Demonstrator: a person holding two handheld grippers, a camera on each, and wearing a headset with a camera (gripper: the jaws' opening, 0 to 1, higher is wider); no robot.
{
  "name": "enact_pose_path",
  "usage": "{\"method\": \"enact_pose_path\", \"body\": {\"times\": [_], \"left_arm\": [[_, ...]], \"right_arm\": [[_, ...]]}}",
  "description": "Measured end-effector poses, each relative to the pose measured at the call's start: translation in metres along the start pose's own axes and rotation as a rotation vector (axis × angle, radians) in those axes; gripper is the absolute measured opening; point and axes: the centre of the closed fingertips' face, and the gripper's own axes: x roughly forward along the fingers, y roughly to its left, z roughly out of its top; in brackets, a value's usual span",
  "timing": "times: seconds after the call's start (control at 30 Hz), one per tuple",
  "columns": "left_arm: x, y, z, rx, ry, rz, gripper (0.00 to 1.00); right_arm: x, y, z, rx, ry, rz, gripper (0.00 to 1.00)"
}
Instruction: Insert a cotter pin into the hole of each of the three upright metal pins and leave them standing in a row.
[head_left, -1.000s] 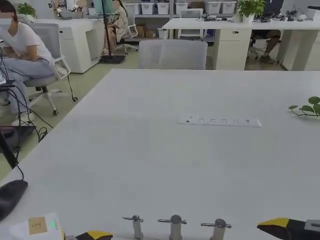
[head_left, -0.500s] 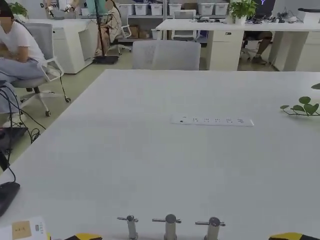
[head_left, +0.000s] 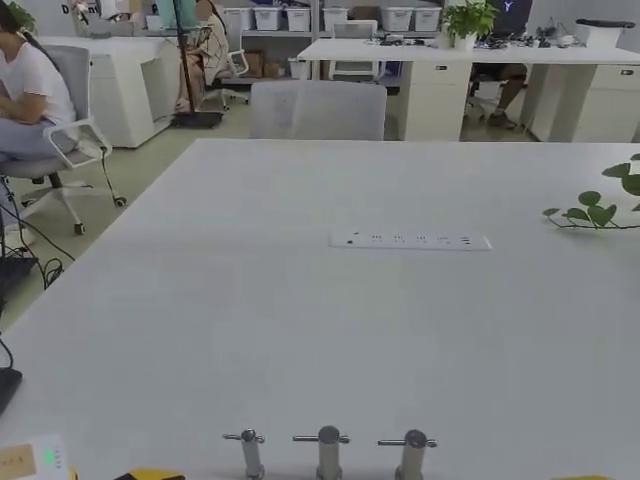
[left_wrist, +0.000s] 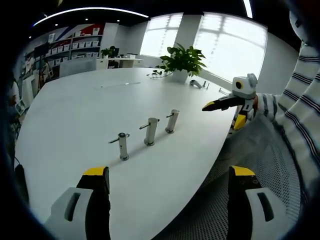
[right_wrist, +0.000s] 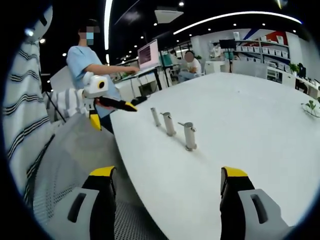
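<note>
metal pins 6 o'clock, cotter pins in | likely stiff, tippy; hold shank | left tool, right tool apart

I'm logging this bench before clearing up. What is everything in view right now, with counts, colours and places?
Upright metal pins: 3, silver, in a row by the table's near edge.
Thin metal cotter pins: 3, silver, one through each pin's top.
Large table: 1, white, under everything.
Flat power strip: 1, white, table centre.
Leafy plant sprig: 1, green, table's right side.
Office chair: 1, grey, far edge.
Left gripper: 1, black, yellow tips, open, near edge.
Right gripper: 1, same colours, open, near edge.
Striped sleeve: 1, white and dark, behind the right gripper.
</note>
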Motion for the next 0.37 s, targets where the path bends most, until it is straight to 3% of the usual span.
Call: {"method": "enact_pose_path", "body": {"times": [0.37], "left_arm": [[0.0009,-0.0017,-0.0062,-0.003,0.022,-0.010,0.99]], "right_arm": [[-0.0002,-0.0010,-0.0057,0.011,0.007,-0.005,0.94]]}}
